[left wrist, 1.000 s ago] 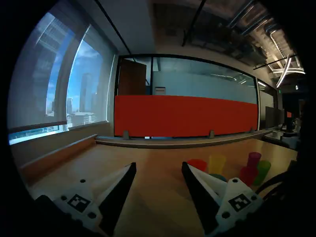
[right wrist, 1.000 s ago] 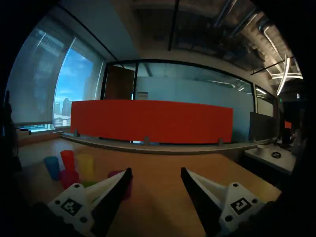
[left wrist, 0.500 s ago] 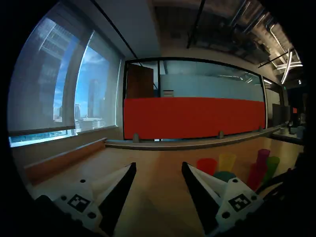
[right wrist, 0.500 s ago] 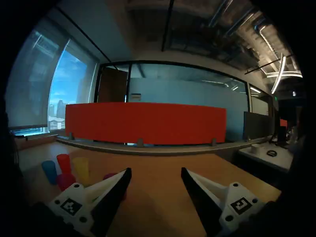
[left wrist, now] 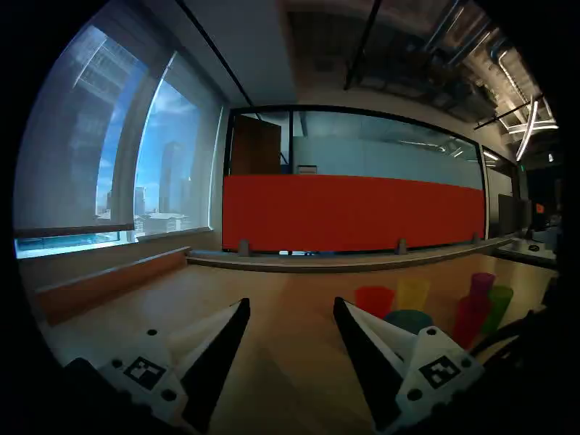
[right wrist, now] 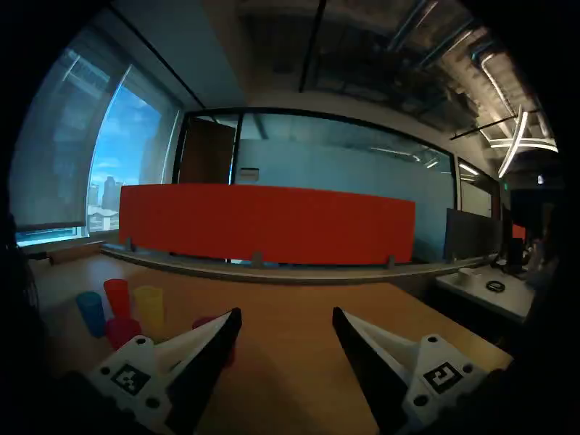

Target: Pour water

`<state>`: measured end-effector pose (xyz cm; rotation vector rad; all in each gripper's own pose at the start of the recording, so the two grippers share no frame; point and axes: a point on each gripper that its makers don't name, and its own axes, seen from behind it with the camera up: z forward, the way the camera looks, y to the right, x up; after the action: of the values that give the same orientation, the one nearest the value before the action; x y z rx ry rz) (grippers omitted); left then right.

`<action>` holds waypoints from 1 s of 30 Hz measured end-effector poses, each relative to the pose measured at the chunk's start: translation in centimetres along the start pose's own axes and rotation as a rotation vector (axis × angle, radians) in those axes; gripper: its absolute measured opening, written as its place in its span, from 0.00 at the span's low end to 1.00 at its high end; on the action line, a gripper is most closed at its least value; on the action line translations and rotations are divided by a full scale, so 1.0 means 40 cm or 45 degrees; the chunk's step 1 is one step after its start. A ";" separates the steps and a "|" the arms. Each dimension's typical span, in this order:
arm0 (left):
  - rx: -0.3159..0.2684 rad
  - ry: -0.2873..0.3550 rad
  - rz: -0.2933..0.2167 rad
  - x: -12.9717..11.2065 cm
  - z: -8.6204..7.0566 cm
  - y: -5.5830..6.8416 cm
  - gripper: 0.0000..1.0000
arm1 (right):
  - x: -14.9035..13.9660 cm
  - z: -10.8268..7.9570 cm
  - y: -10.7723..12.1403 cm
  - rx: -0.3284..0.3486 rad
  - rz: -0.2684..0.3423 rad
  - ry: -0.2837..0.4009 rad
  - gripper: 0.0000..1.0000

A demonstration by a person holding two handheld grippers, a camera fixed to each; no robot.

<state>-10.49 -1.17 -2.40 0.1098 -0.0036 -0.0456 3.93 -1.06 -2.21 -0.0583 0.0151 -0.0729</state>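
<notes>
Bright colours over a tan wooden table (left wrist: 290,279), orange-red partition (left wrist: 348,214) ahead!
Right of the left gripper (left wrist: 291,303): red cup (left wrist: 375,299), yellow cup (left wrist: 412,293), teal cup (left wrist: 408,319), magenta cup (left wrist: 482,283), green cup (left wrist: 501,304); white fingers (left wrist: 384,341), black-and-white markers (left wrist: 143,371).

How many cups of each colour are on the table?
Orange-red cup: 1
Yellow cup: 1
Blue cup: 1
Purple cup: 1
Green cup: 1
Crimson cup: 1
Total: 6 cups

Cluster of cups (left wrist: 413,292) standing on wooden table (left wrist: 290,297); red, yellow, teal, purple, green; close together
</notes>
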 end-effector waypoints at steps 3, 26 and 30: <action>-0.001 -0.004 0.005 -0.008 0.003 0.007 0.85 | 0.000 -0.001 0.000 -0.002 -0.001 -0.004 0.97; -0.006 0.002 0.026 -0.008 0.012 0.035 0.85 | 0.008 0.001 -0.005 0.004 -0.010 -0.014 0.97; -0.016 -0.002 0.013 -0.012 0.012 0.040 0.85 | 0.012 0.000 -0.004 0.004 -0.009 -0.011 0.97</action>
<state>-10.90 0.39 -1.75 0.0970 -0.0057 -0.0352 4.39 -1.24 -2.22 -0.0556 0.0065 -0.0797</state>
